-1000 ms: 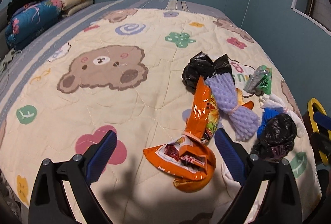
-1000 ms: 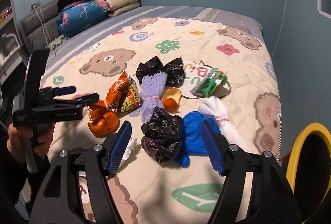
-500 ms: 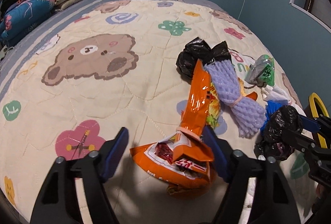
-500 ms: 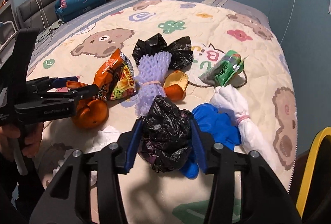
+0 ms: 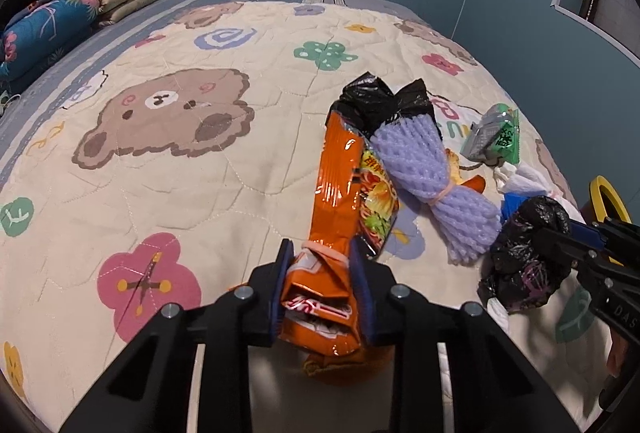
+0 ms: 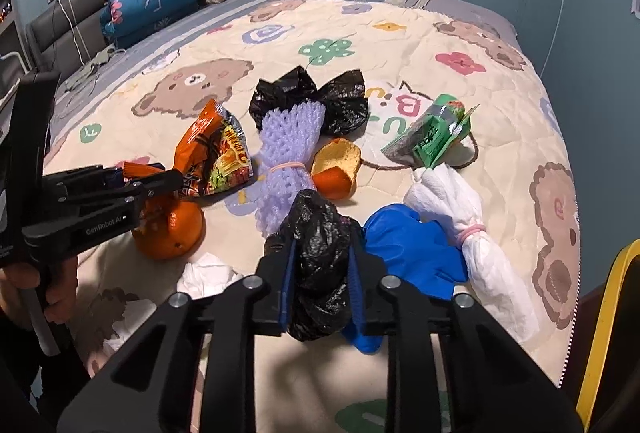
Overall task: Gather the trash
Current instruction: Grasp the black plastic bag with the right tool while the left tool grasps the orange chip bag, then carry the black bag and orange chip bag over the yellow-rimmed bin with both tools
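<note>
Grab step: left gripper (image 5: 322, 289) jaws closing on orange wrapper (image 5: 338, 209); right gripper (image 6: 320, 285) jaws closing on black bag (image 6: 318, 265) just beside blue glove (image 6: 412, 253); next, likely lift both toward yellow bin (image 6: 600, 333).

**Covered, cropped or unreadable**

In the left wrist view the lower end of the orange snack wrapper (image 5: 335, 193) is sandwiched between the closing jaws of the left gripper (image 5: 322, 287), and an orange lump (image 5: 344, 367) beneath them cannot be identified there. At 3 o'clock the yellow rim (image 5: 608, 193) is cut by the frame edge. The print on the green packet (image 5: 494, 137) is too small to read.

In the right wrist view the crumpled black bag (image 6: 320, 257), squeezed in the closing right gripper (image 6: 318, 281), hides part of the blue glove (image 6: 412, 253). At 9 o'clock the person's hand (image 6: 52, 293) is half cropped.
</note>
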A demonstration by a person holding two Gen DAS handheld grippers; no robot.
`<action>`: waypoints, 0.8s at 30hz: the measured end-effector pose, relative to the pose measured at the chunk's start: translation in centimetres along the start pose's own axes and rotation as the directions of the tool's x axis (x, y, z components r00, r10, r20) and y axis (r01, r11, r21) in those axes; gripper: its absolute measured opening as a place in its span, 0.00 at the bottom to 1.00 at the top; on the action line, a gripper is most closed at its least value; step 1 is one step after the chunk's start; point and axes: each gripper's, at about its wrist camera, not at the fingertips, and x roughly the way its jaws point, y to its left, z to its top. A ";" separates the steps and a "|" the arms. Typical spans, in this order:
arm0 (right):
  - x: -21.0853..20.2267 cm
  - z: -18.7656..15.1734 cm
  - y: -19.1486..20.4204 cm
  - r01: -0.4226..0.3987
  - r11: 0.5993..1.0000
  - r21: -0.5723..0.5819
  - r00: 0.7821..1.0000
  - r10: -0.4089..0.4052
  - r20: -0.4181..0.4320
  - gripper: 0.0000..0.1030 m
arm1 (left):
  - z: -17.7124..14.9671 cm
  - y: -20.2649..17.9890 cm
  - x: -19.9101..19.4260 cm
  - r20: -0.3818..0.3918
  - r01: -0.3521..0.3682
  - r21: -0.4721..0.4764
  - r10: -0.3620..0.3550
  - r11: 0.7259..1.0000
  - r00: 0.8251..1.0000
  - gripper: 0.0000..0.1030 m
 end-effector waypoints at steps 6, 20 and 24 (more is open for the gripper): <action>-2.6 0.4 -0.3 -0.024 1.000 0.013 0.998 0.024 0.060 0.17 | 0.4 0.6 -2.2 0.027 0.017 -0.017 -0.017 1.000 1.000 0.23; -9.4 0.4 -1.2 -0.079 0.994 0.070 0.986 0.067 0.151 0.17 | 1.3 2.0 -7.2 0.107 0.002 -0.051 0.003 0.999 0.994 0.22; -11.6 0.3 -1.5 -0.090 0.993 0.078 0.981 0.075 0.177 0.17 | 1.5 1.9 -8.8 0.137 0.004 -0.048 0.002 0.999 0.991 0.22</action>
